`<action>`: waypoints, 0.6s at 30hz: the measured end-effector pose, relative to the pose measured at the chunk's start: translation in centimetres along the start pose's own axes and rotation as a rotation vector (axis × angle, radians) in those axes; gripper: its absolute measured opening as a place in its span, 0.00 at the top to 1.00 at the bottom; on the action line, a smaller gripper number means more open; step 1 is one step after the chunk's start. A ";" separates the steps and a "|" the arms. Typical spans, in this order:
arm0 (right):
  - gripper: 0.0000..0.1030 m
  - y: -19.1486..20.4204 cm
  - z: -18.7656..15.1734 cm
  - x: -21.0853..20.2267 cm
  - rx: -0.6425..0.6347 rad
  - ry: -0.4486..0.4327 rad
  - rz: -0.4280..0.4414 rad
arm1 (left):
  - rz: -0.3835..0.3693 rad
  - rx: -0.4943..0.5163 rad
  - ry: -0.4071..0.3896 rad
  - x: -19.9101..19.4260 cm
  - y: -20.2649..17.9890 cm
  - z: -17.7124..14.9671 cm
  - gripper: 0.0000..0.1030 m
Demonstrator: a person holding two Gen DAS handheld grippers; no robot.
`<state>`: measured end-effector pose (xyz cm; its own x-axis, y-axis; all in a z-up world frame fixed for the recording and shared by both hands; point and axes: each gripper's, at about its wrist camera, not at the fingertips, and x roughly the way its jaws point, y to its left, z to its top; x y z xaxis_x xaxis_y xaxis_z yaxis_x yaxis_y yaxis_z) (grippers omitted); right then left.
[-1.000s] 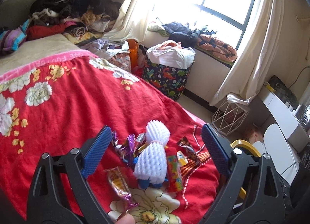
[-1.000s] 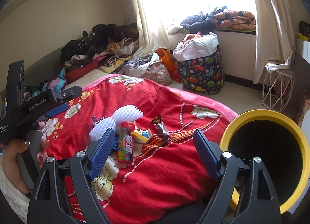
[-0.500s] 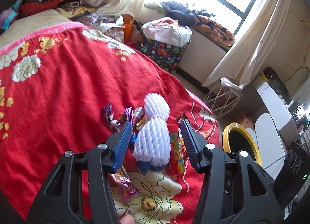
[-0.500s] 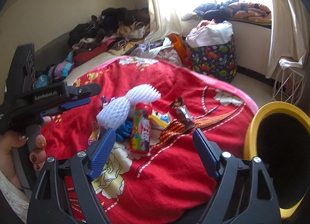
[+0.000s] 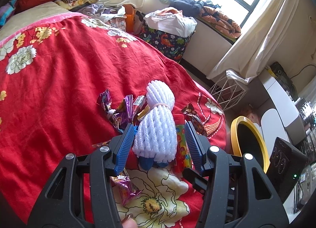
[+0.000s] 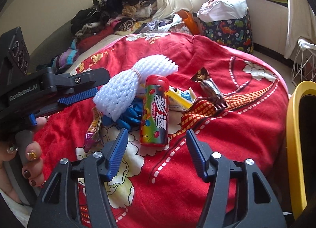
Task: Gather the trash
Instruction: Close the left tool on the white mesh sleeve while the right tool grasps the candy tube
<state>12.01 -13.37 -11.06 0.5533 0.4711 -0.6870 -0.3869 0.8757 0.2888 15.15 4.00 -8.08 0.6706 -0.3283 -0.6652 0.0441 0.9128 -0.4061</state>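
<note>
A white foam net bundle (image 5: 158,129) lies on the red bedspread (image 5: 69,74) among candy wrappers (image 5: 116,113). My left gripper (image 5: 160,141) is open, its blue pads on either side of the bundle's lower end, with a colourful candy tube (image 5: 182,149) also between them. In the right wrist view the bundle (image 6: 122,91) and tube (image 6: 156,113) lie side by side, with the left gripper (image 6: 79,95) beside the bundle. My right gripper (image 6: 157,153) is open just short of the tube. A yellow-rimmed bin (image 6: 294,133) stands at right.
Blue crumpled item (image 6: 128,117), yellow-white wrapper (image 6: 181,97) and dark wrappers (image 6: 211,89) lie near the tube. A dinosaur-print basket (image 5: 167,38), wire basket (image 5: 225,91) and clothes pile (image 6: 118,10) stand beyond the bed. A desk (image 5: 280,105) is at right.
My left gripper moved forward and down around the foam bundle and its jaws narrowed. My right gripper moved closer to the candy tube and narrowed somewhat.
</note>
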 end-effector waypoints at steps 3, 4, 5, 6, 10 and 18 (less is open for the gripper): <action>0.47 -0.1 0.2 0.5 0.002 0.009 0.006 | 0.000 0.002 0.007 0.3 0.0 -0.1 0.56; 0.49 -0.2 0.2 0.8 0.006 0.015 0.008 | 0.001 0.003 0.009 0.4 0.0 -0.1 0.57; 0.50 -0.3 0.2 1.0 0.010 0.021 0.013 | 0.002 0.005 0.011 0.4 0.0 -0.1 0.59; 0.51 -0.4 0.2 1.2 0.014 0.026 0.018 | 0.004 0.005 0.013 0.5 0.0 -0.1 0.59; 0.56 -0.4 0.1 1.7 0.016 0.041 0.031 | 0.008 -0.002 0.022 0.7 0.3 -0.3 0.62; 0.68 -0.7 0.1 2.0 0.026 0.045 0.067 | 0.019 0.006 0.045 1.2 0.3 -0.7 0.67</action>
<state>13.42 -13.02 -12.53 0.4926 0.5243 -0.6945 -0.4024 0.8449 0.3524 15.41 3.70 -9.42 0.6377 -0.3210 -0.7002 0.0359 0.9204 -0.3893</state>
